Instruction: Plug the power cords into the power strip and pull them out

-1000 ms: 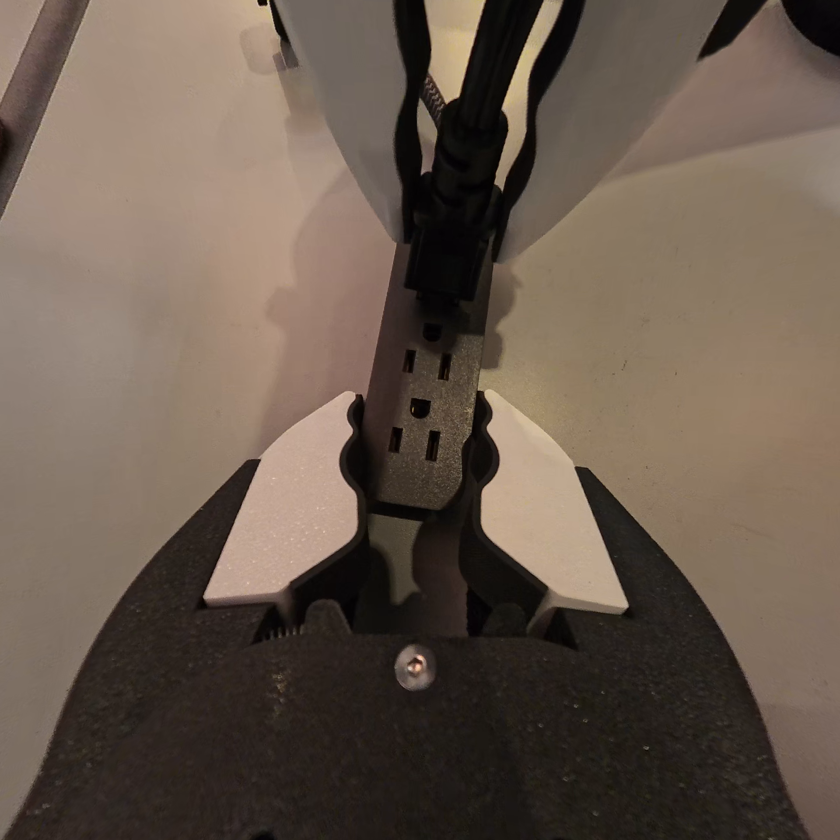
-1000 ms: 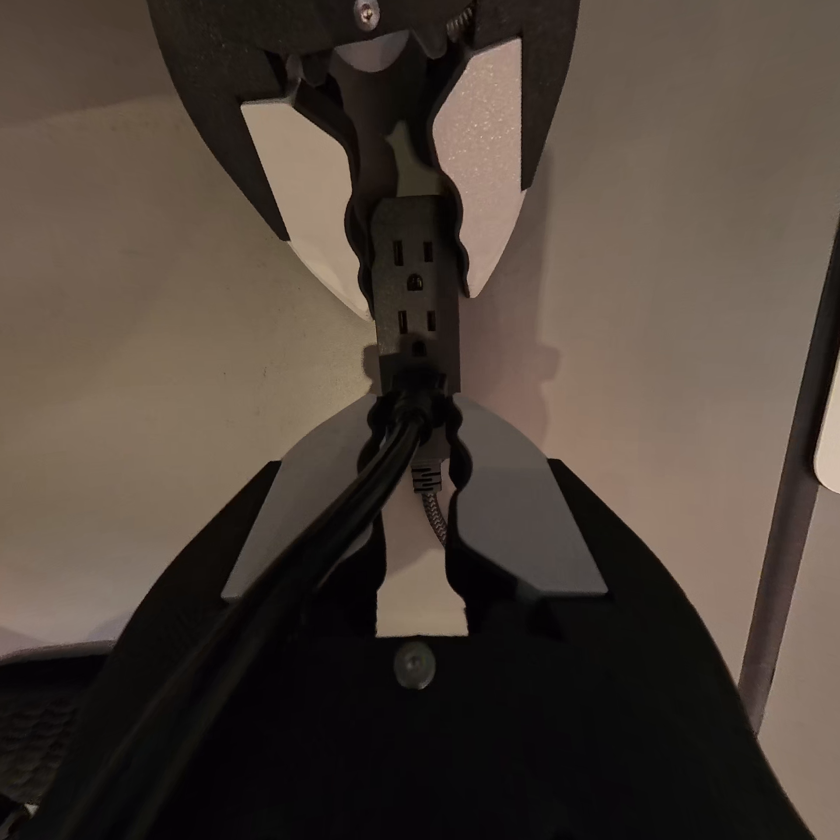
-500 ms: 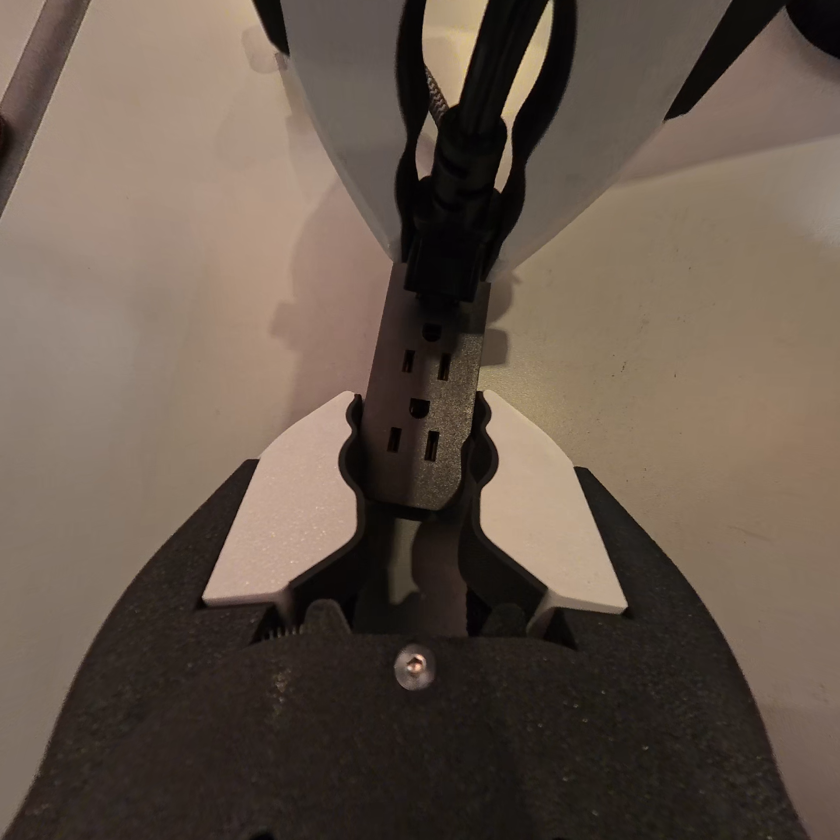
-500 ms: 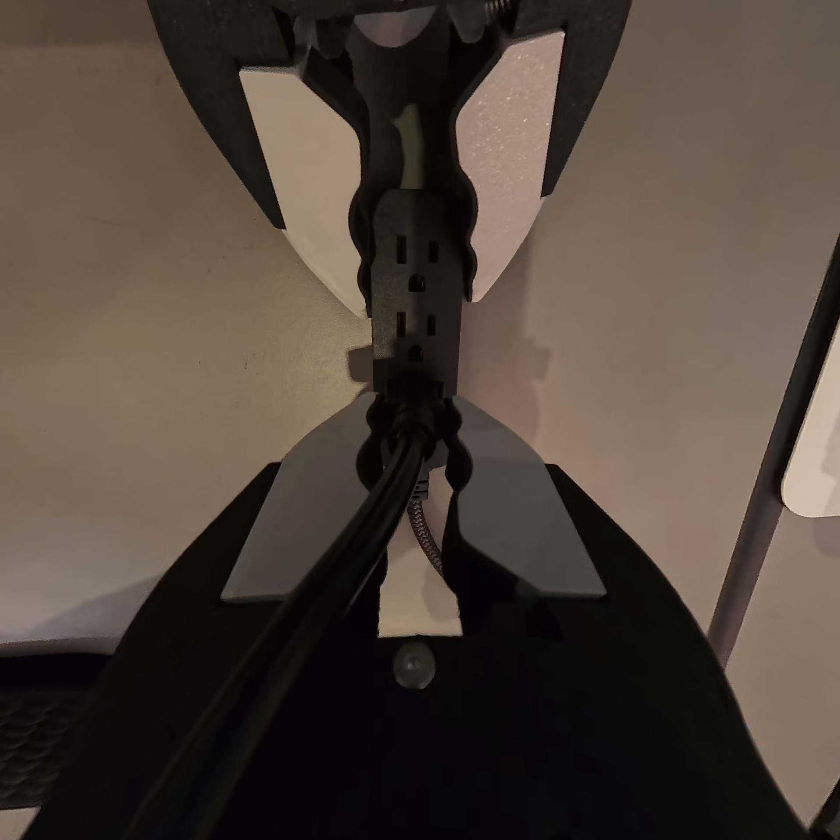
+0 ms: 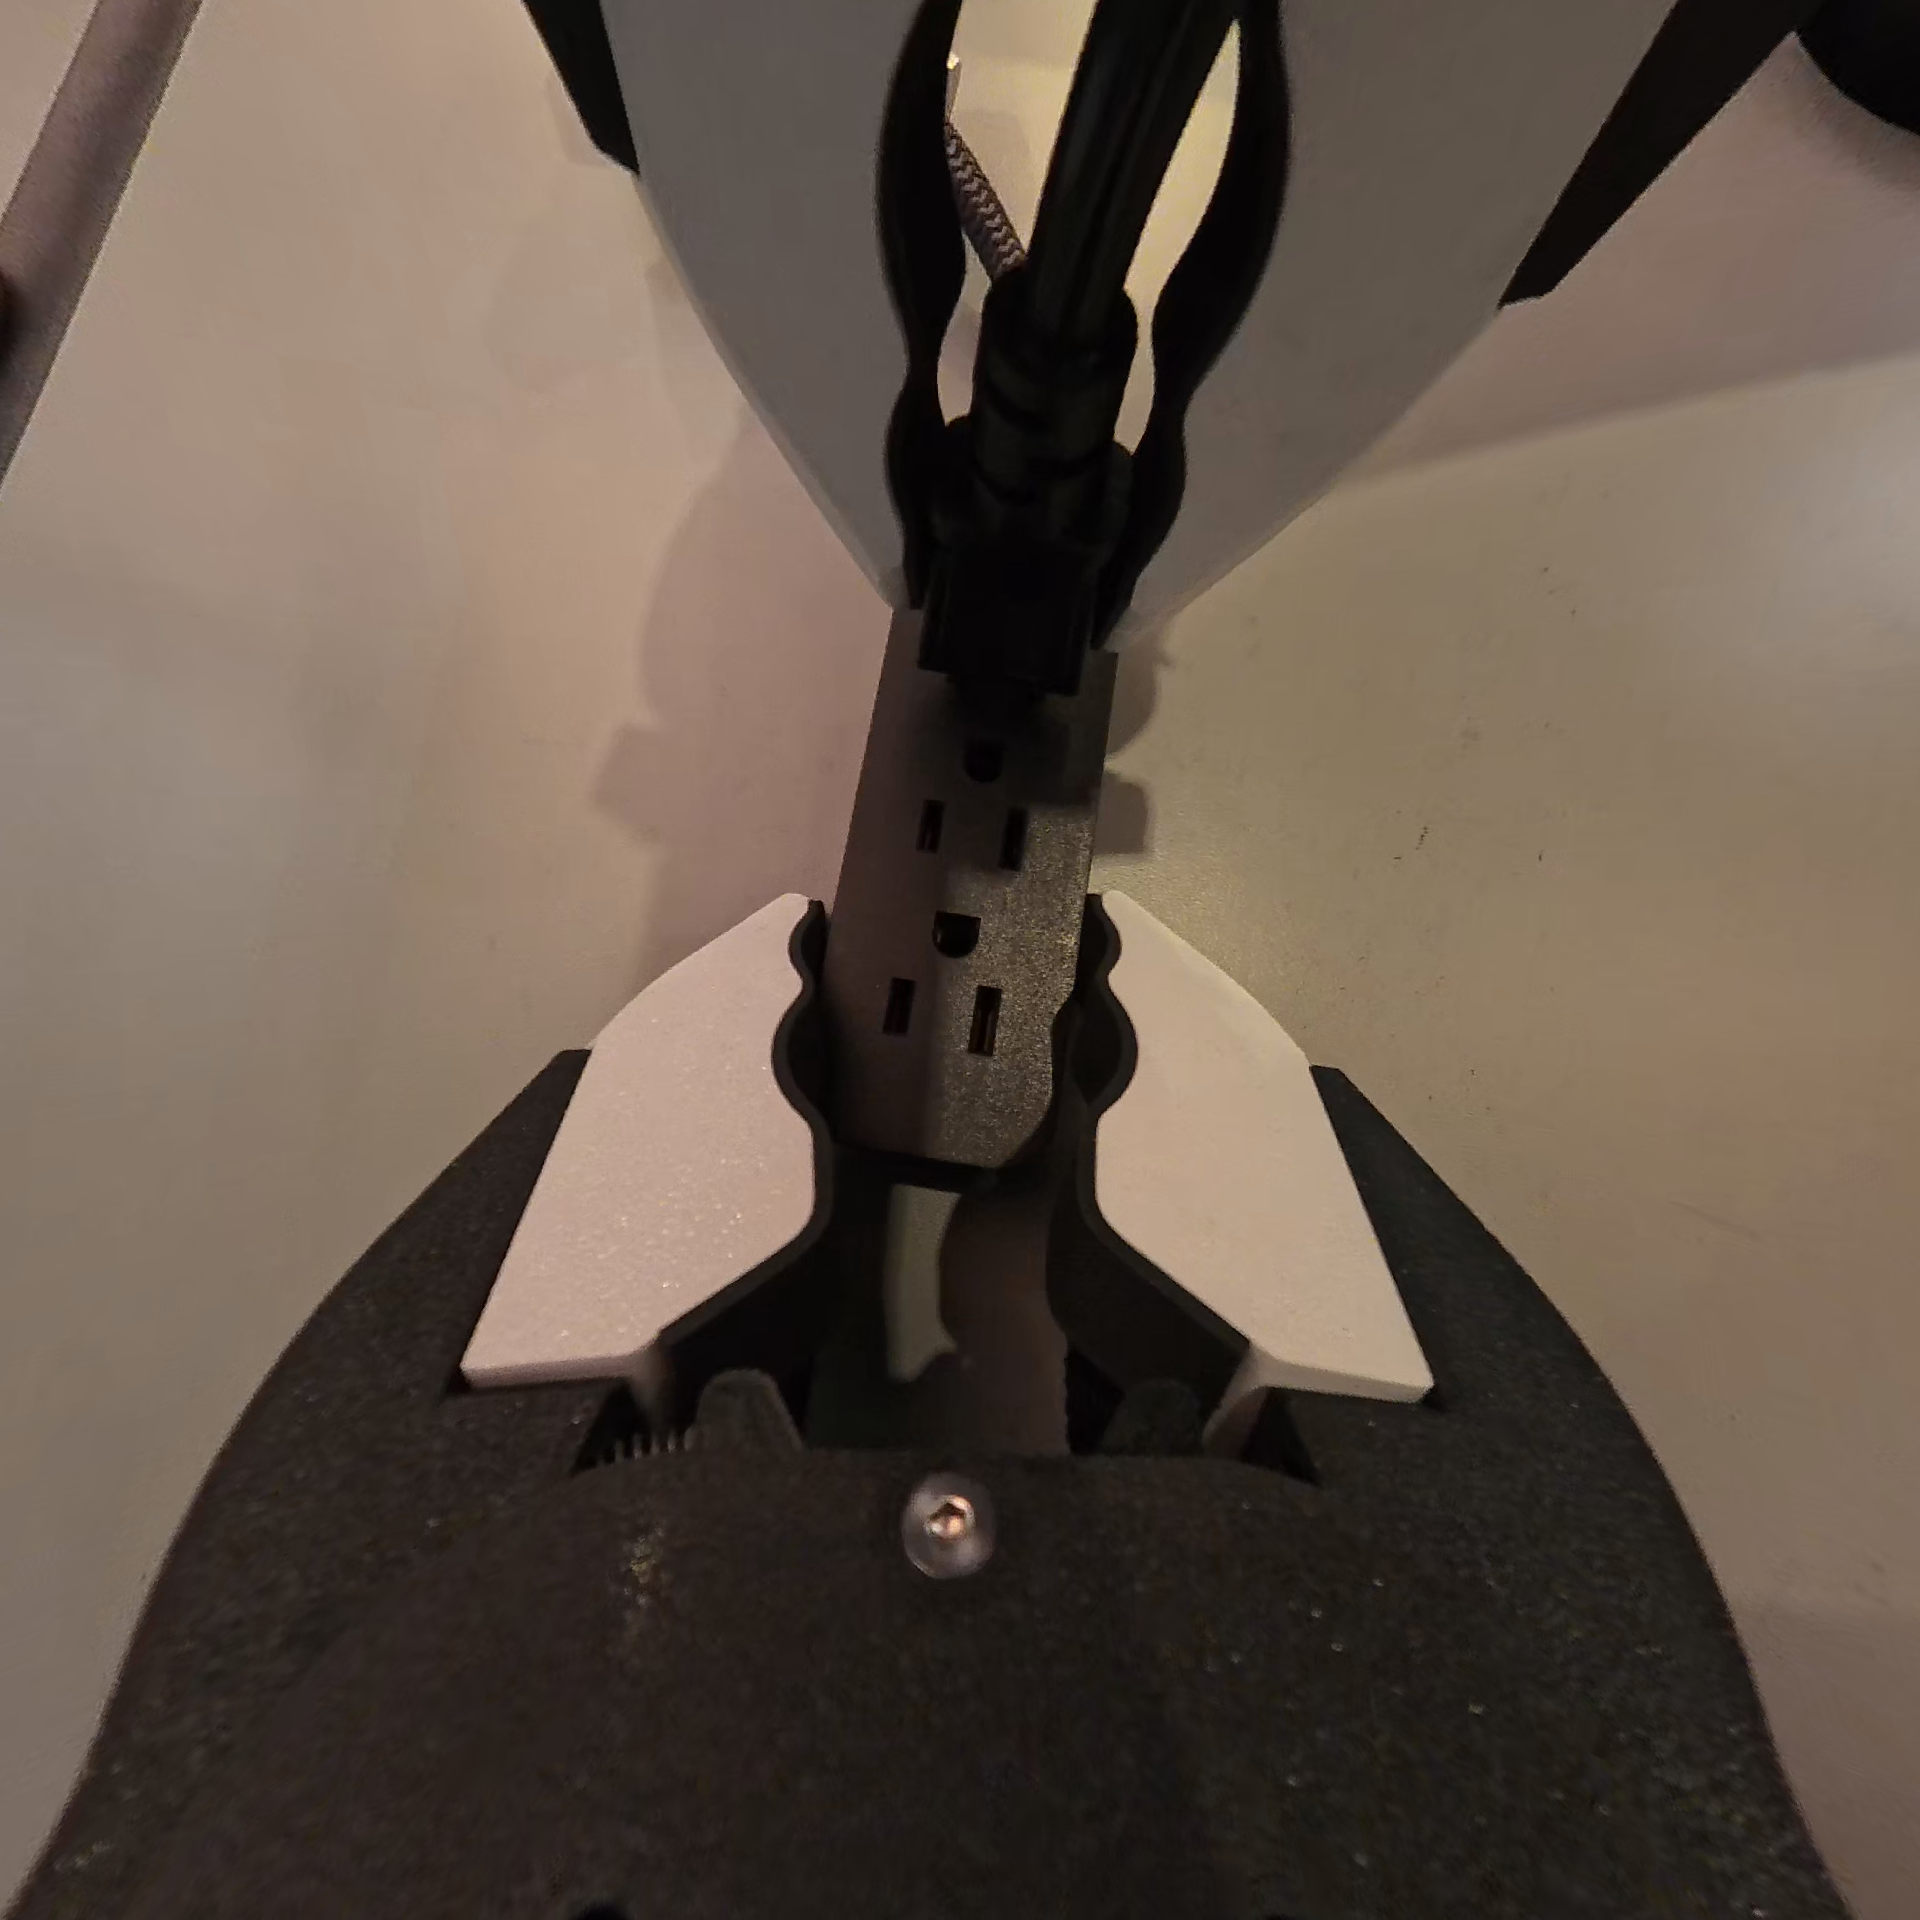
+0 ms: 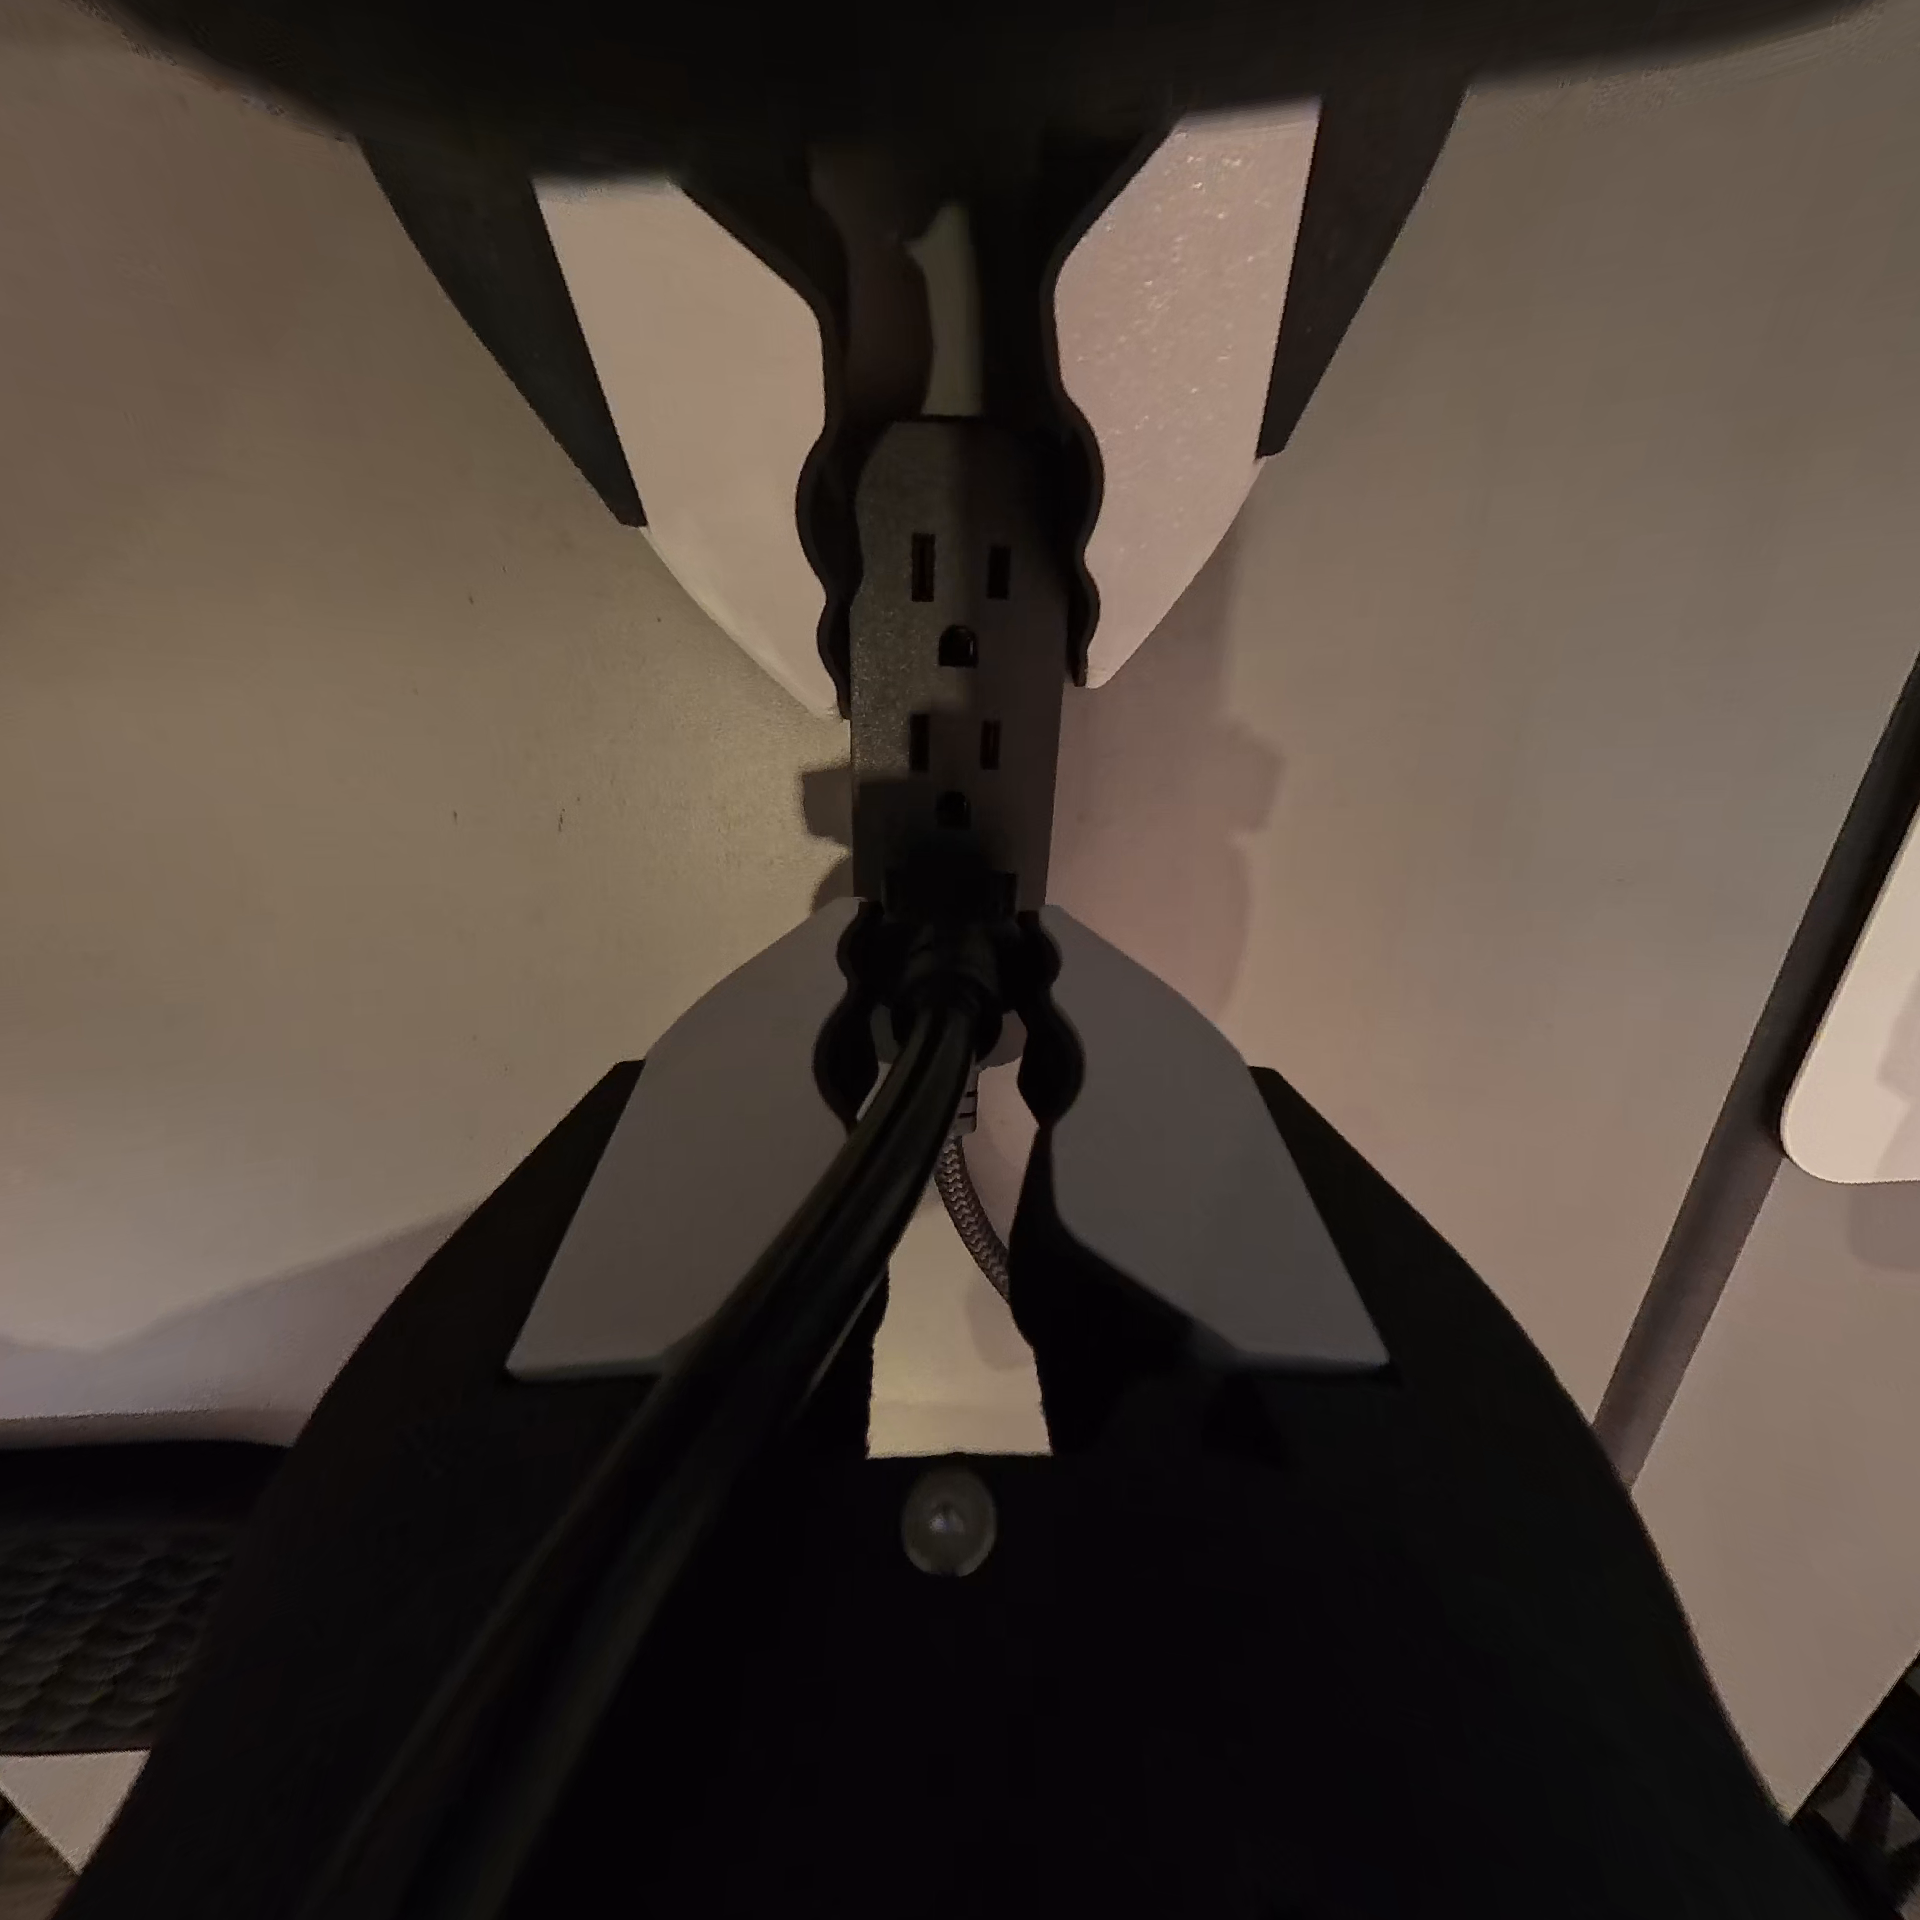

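A plain indoor workspace is suggested, most likely an office or a lab bench, though the kind of room cannot be settled from so tight a view. Nearly all that is seen is a smooth, pale tabletop [image 5: 1507,935], lit by warm, dim light with soft shadows cast across it. A dark straight strip [image 6: 1766,1039] is seen running along the tabletop at the right of the right wrist view, like a seam or rail between two panels. Beyond it a white, round-cornered flat object [image 6: 1860,1101] is laid. At the lower left edge a dark woven or mesh surface [image 6: 94,1621] is glimpsed.
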{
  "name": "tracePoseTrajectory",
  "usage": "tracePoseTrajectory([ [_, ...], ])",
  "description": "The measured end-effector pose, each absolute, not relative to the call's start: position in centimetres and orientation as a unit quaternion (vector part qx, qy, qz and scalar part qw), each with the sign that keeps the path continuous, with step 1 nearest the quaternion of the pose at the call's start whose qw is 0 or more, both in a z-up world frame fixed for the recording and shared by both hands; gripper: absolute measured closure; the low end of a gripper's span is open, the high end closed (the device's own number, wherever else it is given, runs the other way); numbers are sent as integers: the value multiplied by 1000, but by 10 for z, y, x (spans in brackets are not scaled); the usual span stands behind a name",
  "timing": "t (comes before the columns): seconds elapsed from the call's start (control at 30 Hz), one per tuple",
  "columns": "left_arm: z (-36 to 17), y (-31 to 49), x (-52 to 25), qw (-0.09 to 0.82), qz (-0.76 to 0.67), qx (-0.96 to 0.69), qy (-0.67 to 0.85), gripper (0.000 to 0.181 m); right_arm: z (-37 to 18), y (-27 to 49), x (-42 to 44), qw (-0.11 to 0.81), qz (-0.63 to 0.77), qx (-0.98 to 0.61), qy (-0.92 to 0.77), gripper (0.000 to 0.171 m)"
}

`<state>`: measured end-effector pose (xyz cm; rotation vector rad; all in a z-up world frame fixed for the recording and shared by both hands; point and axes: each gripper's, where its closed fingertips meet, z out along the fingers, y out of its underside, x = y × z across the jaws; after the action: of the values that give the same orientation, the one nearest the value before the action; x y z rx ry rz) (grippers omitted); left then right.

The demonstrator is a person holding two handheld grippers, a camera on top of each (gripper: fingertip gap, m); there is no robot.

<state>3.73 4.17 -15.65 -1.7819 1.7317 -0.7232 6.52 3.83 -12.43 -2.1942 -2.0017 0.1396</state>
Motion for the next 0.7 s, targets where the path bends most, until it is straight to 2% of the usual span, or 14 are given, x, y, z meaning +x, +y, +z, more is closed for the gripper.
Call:
tracePoseTrajectory([
  [0.57,-157,42,39,273,-270,-660,646,136,-126,38,62,166,89,-732,-654,145],
  [0.7,-157,41,37,273,-271,-657,648,136,-134,36,58,126,62,-737,-661,146],
])
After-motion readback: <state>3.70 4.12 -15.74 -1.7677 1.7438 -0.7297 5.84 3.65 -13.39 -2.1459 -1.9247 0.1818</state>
